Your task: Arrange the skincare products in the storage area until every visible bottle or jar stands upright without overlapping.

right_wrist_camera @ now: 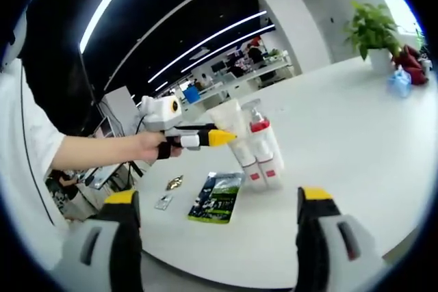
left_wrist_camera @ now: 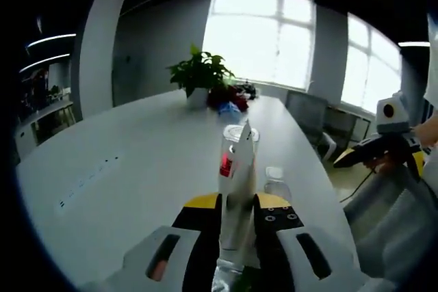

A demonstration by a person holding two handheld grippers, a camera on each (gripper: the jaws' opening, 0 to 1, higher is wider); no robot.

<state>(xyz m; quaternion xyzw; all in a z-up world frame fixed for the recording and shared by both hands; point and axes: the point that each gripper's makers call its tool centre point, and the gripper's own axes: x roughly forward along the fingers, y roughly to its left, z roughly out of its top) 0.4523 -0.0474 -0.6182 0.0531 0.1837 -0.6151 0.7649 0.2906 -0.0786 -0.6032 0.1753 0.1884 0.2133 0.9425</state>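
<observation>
White tube (left_wrist_camera: 235,189) stands upright, red-labelled, clamped.

Windows (left_wrist_camera: 263,32) glare brightly; edges warp, slightly blurred.

A tall white bottle (left_wrist_camera: 235,189) with a red label patch is seen in the left gripper view, held between the yellow-tipped jaws at 6 o'clock and leaning slightly toward 1 o'clock. A clear jar (left_wrist_camera: 276,181) stands on the white table (left_wrist_camera: 137,162) just beside it at 3 o'clock. In the right gripper view, two white bottles (right_wrist_camera: 262,155) with red labels are shown upright and touching; a third (right_wrist_camera: 228,120) is gripped at their 11 o'clock
</observation>
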